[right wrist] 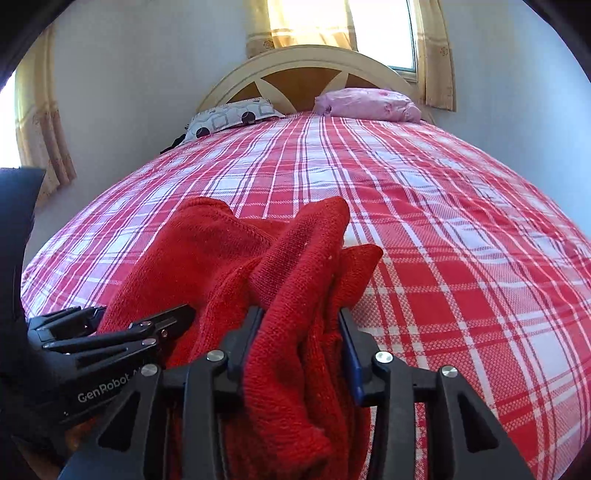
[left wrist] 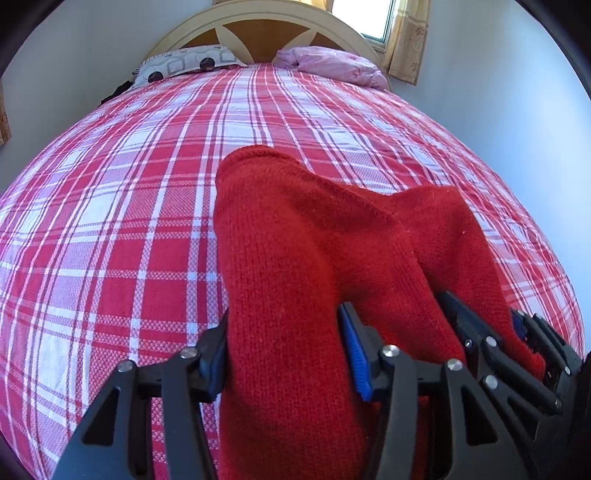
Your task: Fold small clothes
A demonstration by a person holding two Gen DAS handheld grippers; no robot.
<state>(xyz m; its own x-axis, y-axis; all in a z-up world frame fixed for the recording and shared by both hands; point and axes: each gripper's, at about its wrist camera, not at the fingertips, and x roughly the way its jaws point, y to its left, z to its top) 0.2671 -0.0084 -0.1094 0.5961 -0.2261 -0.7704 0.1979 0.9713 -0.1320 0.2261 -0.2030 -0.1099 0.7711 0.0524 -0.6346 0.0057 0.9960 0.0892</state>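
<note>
A red knitted garment [left wrist: 303, 258] lies bunched at the near end of the bed, held by both grippers. My left gripper [left wrist: 284, 354] is shut on a thick fold of it, with knit between its blue-padded fingers. My right gripper [right wrist: 301, 350] is shut on another bunched part of the garment [right wrist: 288, 280]. The right gripper shows at the right of the left wrist view [left wrist: 491, 332], the left gripper at the lower left of the right wrist view [right wrist: 110, 328]. They are close side by side. The garment's near part is hidden under the grippers.
The bed [left wrist: 147, 206] has a red and white plaid sheet. A patterned pillow [left wrist: 184, 64] and a pink pillow [left wrist: 332, 66] lie by the cream headboard [left wrist: 266, 22]. Walls run along both sides, with a curtained window [right wrist: 332, 26] behind the headboard.
</note>
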